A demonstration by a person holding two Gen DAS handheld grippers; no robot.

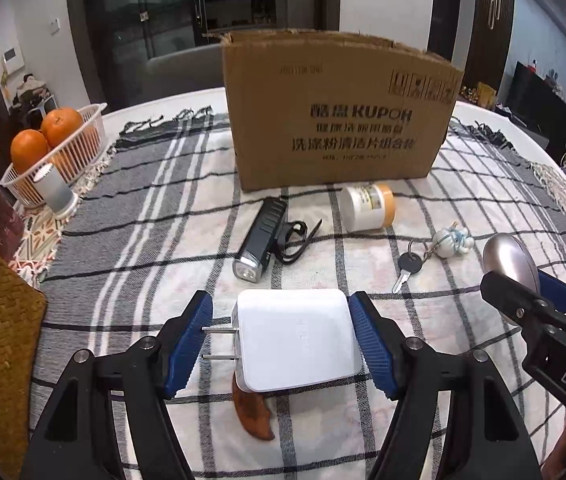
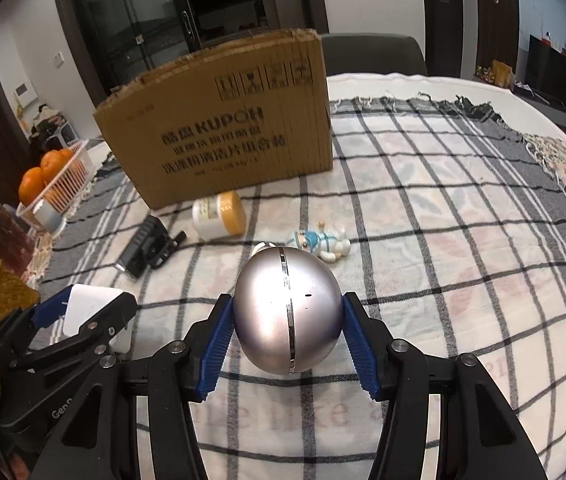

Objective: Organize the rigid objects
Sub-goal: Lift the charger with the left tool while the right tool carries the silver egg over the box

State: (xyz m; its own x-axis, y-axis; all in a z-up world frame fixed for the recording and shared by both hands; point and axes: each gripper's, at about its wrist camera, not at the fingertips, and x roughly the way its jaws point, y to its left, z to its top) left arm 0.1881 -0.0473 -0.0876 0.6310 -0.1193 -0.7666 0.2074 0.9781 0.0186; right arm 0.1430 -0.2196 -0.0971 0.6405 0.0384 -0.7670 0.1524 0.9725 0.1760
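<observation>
White charger (image 1: 297, 338) in left tongs (image 1: 281, 340), silver egg (image 2: 287, 310) in right tongs (image 2: 287, 332), both clamped; torch (image 1: 259, 238), jar (image 1: 367, 208), keys (image 1: 435, 254) remain mid-frame; box (image 1: 337, 112) contents unseen.

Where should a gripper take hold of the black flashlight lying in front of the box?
Probably across the long ribbed body of the black flashlight, closing on its two narrow sides from above. It lies flat on the cloth, and its strap mount sticks out on its right, so grip nearer the lens end.

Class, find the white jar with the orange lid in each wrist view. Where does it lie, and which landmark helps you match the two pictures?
Left wrist view: the jar lies right of centre, in front of the cardboard box.
Right wrist view: the jar lies left of centre, below the box's near corner.
Shared landmark: the box printed KUPOH.
</observation>
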